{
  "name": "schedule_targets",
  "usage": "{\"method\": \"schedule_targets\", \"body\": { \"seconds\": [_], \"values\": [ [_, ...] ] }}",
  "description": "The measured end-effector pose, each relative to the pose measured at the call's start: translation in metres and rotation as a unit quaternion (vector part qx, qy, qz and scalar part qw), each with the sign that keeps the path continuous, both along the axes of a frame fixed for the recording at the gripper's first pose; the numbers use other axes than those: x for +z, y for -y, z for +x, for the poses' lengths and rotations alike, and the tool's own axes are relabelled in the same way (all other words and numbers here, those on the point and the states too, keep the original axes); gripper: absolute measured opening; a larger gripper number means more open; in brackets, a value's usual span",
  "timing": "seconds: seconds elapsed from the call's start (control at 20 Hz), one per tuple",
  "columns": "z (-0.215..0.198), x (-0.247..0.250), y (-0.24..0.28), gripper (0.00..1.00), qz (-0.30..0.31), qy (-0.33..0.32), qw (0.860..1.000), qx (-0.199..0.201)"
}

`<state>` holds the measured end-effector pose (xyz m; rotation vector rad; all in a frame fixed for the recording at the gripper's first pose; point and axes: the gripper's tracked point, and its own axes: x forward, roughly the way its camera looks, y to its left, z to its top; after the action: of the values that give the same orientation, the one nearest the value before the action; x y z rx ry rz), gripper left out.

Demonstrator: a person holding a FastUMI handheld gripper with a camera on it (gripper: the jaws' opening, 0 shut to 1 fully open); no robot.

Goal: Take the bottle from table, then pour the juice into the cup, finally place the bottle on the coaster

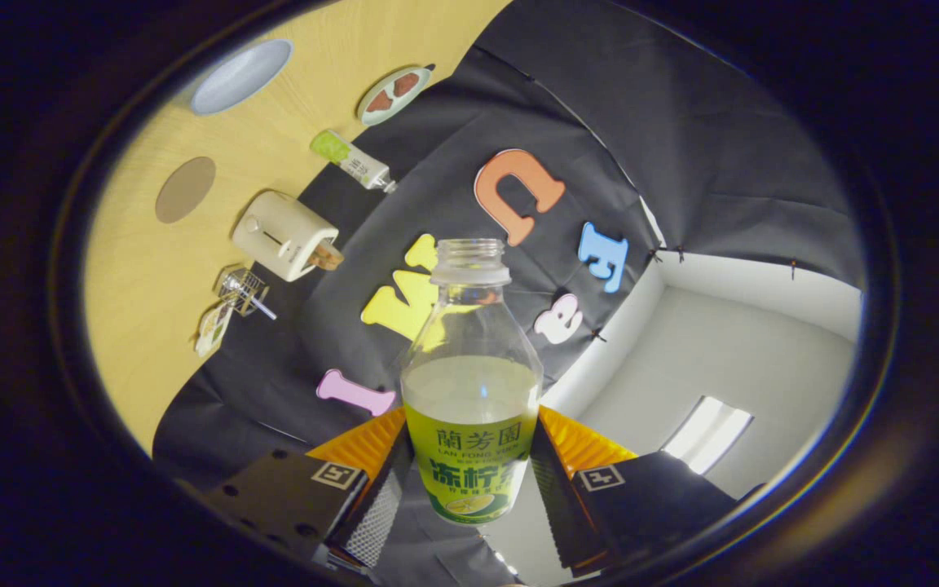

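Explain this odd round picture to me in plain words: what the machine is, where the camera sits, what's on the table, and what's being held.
There is no robot here. A person holds a pair of two-finger tongs in one hand, and a wide-angle camera rides on them, looking forward along the fingers; that is why the picture looks round and bent. The scene appears tilted because the tongs are turned.

The tongs are shut on a bottle, one finger pressing each side of its label. Its cap is off, and pale juice fills it to about halfway.

Beyond the bottle, the yellow table carries a toaster, a second small bottle lying on its side, a round brown coaster, a plate with something brown on it, a pale round dish, and a small wire item that I cannot identify.
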<state>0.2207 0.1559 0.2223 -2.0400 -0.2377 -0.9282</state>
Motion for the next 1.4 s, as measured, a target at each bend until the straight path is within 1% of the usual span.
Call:
{"method": "schedule_targets", "body": {
  "seconds": [0.05,0.1,0.15,0.25,0.35,0.4,0.45,0.55,0.65,0.7,0.8,0.85,0.95,1.05,1.15,1.2,1.25,1.35,1.4],
  "values": [
    [0.000,0.004,0.004,0.82,0.019,0.001,1.000,0.007],
    [0.001,0.006,0.013,0.82,0.057,0.003,0.998,0.010],
    [0.001,0.004,0.018,0.82,0.097,0.000,0.995,0.022],
    [0.007,0.001,0.024,0.82,0.156,-0.009,0.986,0.052],
    [0.006,0.001,0.023,0.82,0.188,-0.006,0.979,0.084],
    [0.010,-0.005,0.022,0.82,0.213,-0.010,0.972,0.102],
    [0.013,-0.016,0.025,0.82,0.248,-0.022,0.962,0.109],
    [0.019,-0.030,0.026,0.82,0.316,-0.035,0.939,0.133],
    [0.028,-0.040,0.027,0.82,0.379,-0.042,0.911,0.157],
    [0.031,-0.046,0.026,0.82,0.414,-0.048,0.893,0.169],
    [0.037,-0.060,0.024,0.82,0.482,-0.064,0.852,0.193],
    [0.039,-0.064,0.021,0.82,0.518,-0.068,0.827,0.206],
    [0.041,-0.067,0.016,0.82,0.589,-0.070,0.770,0.234],
    [0.041,-0.062,0.008,0.81,0.647,-0.075,0.713,0.258],
    [0.041,-0.058,0.006,0.81,0.693,-0.068,0.659,0.285],
    [0.043,-0.058,0.011,0.81,0.717,-0.063,0.631,0.291],
    [0.052,-0.060,0.012,0.80,0.744,-0.064,0.594,0.300],
    [0.057,-0.062,0.012,0.80,0.791,-0.065,0.521,0.315],
    [0.059,-0.062,0.018,0.80,0.809,-0.056,0.488,0.322]
  ]
}}
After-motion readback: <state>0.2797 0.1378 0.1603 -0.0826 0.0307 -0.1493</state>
